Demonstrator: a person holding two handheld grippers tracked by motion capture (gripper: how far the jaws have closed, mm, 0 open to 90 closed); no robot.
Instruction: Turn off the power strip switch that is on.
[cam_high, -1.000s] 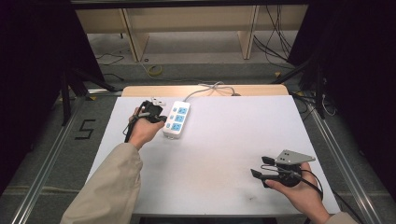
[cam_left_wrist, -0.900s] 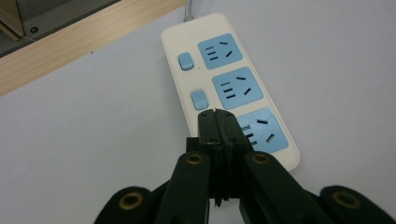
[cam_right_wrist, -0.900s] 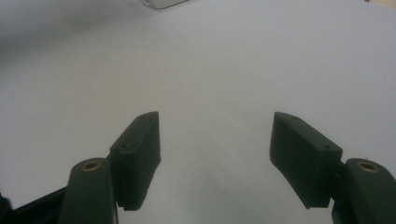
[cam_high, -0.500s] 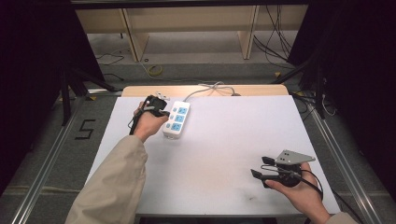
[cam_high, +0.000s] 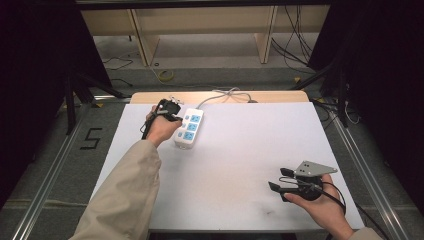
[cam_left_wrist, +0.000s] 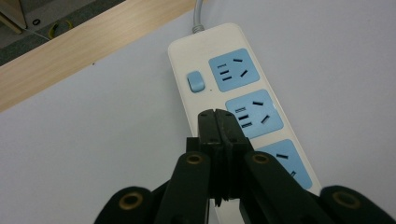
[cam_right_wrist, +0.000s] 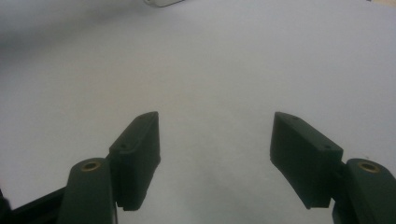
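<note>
High view — floor mark (cam_high: 91, 138) reads "5".

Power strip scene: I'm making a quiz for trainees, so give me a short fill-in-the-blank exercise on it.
1. The white power strip has ___ blue socket panels.
2. The left gripper, over the strip, has its fingers ___.
3. The right gripper, over the bare white table, has its fingers ___.
4. The strip's blue switch sits beside the socket nearest its ___.

Missing words: three; shut; open; cable
</note>
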